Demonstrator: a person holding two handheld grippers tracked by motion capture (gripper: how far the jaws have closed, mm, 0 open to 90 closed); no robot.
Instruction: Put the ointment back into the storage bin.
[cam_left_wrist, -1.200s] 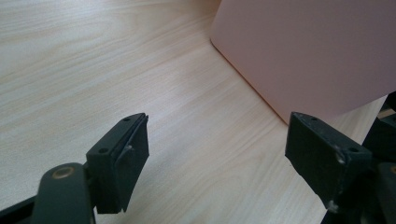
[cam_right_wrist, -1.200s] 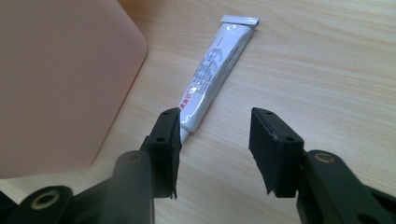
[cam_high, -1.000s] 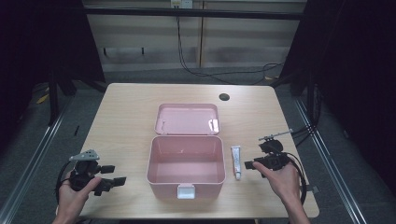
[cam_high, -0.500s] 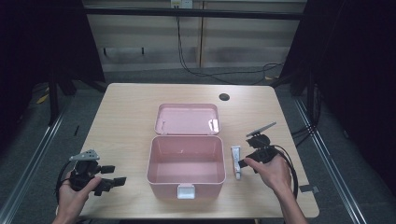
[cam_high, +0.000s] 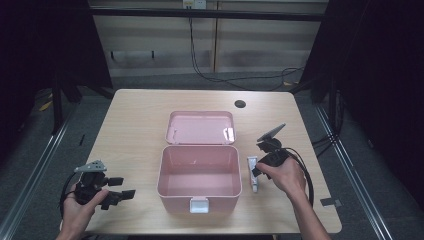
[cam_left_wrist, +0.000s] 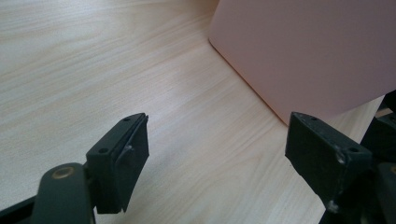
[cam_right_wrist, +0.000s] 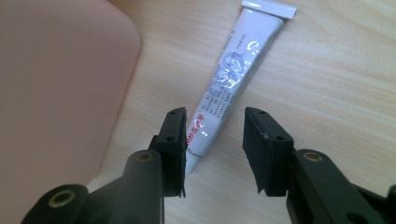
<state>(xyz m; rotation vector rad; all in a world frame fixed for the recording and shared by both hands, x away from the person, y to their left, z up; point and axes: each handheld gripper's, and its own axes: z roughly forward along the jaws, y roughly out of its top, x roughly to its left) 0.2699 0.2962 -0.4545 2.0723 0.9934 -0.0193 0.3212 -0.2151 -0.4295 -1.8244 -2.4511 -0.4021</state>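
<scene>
Tube (cam_right_wrist: 236, 81) lies beside the box (cam_high: 200, 172) wall, right gripper (cam_right_wrist: 215, 140) part-open just over its end, gripping nothing.

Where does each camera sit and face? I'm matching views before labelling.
High view: above the person's side, facing forward and down on the table; both forearms and grippers show.
Left gripper view: on the left gripper, facing the box; open fingers.
Right gripper view: on the right gripper, over the tube; fingers unclosed.
All share the box.

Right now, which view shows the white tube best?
The right gripper view: the white tube lies close up, printed label legible, beside the pink box. The high view shows it small beside the box; the left gripper view shows box wall and tabletop.
</scene>
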